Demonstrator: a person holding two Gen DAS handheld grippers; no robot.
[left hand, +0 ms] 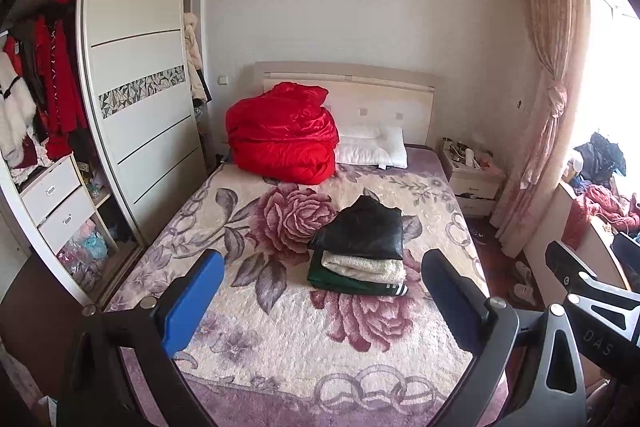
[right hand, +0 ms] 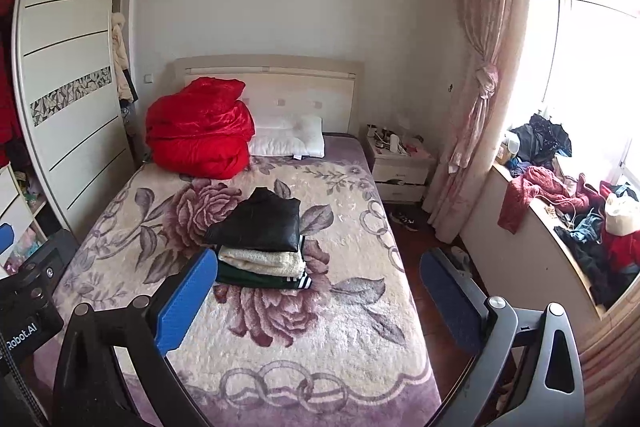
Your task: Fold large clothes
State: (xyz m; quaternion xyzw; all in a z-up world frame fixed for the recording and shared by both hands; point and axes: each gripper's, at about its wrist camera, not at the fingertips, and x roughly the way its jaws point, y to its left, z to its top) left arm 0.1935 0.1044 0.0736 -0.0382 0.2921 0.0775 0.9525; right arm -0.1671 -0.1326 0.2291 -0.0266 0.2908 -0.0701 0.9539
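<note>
Both my grippers hang above the foot of the bed, empty: left gripper (left hand: 322, 301) and right gripper (right hand: 316, 301), jaws spread wide, nothing between the blue pads. Beyond them, mid-bed on the floral blanket (left hand: 280, 347), sits the folded stack (right hand: 262, 247): black jacket (left hand: 362, 233) on top, cream knit (left hand: 362, 267) under it, green garment (left hand: 348, 285) lowest, squared, likely finished. Farther back, red quilt (right hand: 200, 131) bundled by the pillow (right hand: 290, 139). Unfolded clothes heap (right hand: 560, 195) on the window ledge, probably next.
</note>
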